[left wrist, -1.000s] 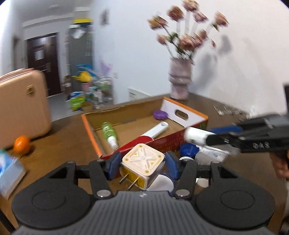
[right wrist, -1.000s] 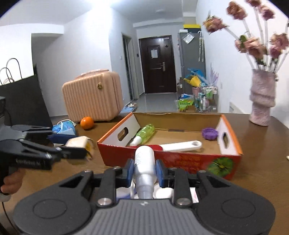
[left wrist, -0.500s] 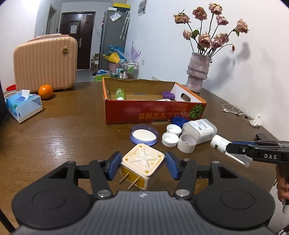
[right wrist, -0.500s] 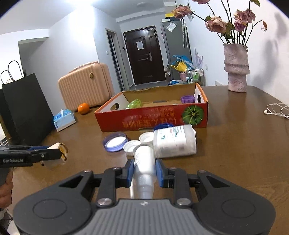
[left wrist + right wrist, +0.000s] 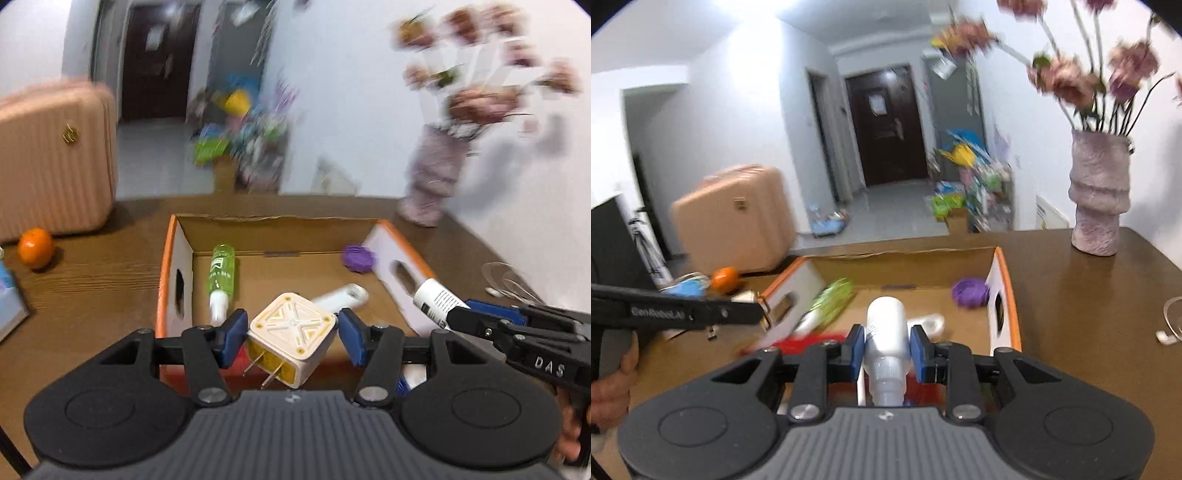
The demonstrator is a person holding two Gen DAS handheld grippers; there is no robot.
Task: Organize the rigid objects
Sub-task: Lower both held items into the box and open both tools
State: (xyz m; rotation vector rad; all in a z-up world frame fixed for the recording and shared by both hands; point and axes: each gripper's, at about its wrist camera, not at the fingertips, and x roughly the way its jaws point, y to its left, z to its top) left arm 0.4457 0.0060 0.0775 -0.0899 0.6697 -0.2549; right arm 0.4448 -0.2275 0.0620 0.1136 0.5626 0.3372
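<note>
My left gripper [image 5: 291,336] is shut on a cream plug adapter [image 5: 291,338], held over the near edge of the open cardboard box [image 5: 280,225]. My right gripper [image 5: 887,349] is shut on a white bottle [image 5: 887,336], also above the box's near wall; it shows in the left wrist view [image 5: 437,297] at the right. Inside the box lie a green bottle [image 5: 221,275], a purple cap [image 5: 357,257] and a white handled item [image 5: 341,295]. The box shows in the right wrist view [image 5: 1004,291].
A pink suitcase [image 5: 51,162] and an orange [image 5: 36,247] stand at the left on the wooden table [image 5: 92,288]. A vase of flowers [image 5: 1099,195] stands at the back right. White earphones [image 5: 1171,325] lie at the right edge.
Both grippers have moved forward from well back on the table to the box's near edge, each still holding its object. The loose lids and jar on the table have dropped out of sight below.
</note>
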